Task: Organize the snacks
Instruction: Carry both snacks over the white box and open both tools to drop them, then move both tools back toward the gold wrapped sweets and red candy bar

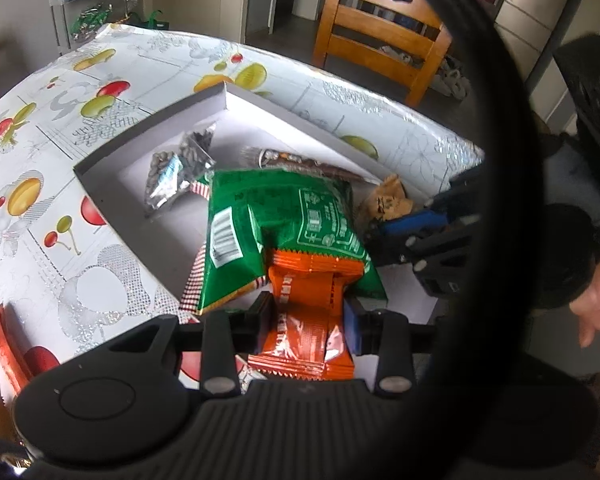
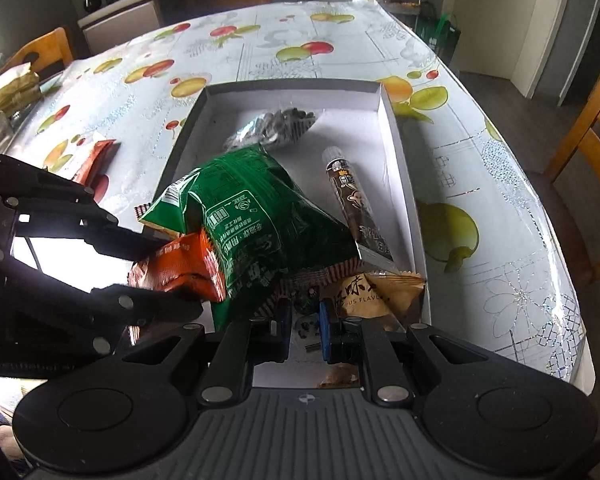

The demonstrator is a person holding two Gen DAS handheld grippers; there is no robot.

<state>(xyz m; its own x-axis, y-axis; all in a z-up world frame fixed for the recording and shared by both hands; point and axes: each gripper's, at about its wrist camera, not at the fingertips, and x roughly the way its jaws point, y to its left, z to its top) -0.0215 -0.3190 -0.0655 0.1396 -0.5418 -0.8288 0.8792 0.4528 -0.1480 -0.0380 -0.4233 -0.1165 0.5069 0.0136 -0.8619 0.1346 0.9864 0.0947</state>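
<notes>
Fruit-printed oilcloth covers the table, with wooden chairs around it and grey flooring beyond; a dark curved band blocks the right side of the left wrist view, and only part of a hand shows past it. A shallow white box lies ahead of both sets of fingers. The left gripper pinches an orange snack packet, crinkled and foil-edged, just above the box's near end. The right gripper is pressed nearly together on the striped lower edge of a green snack bag; the exact contact is hard to make out. Beyond the fingers the box holds a clear seed pouch, a brown tube-shaped packet and a tan packet, partly hidden under the bag.
</notes>
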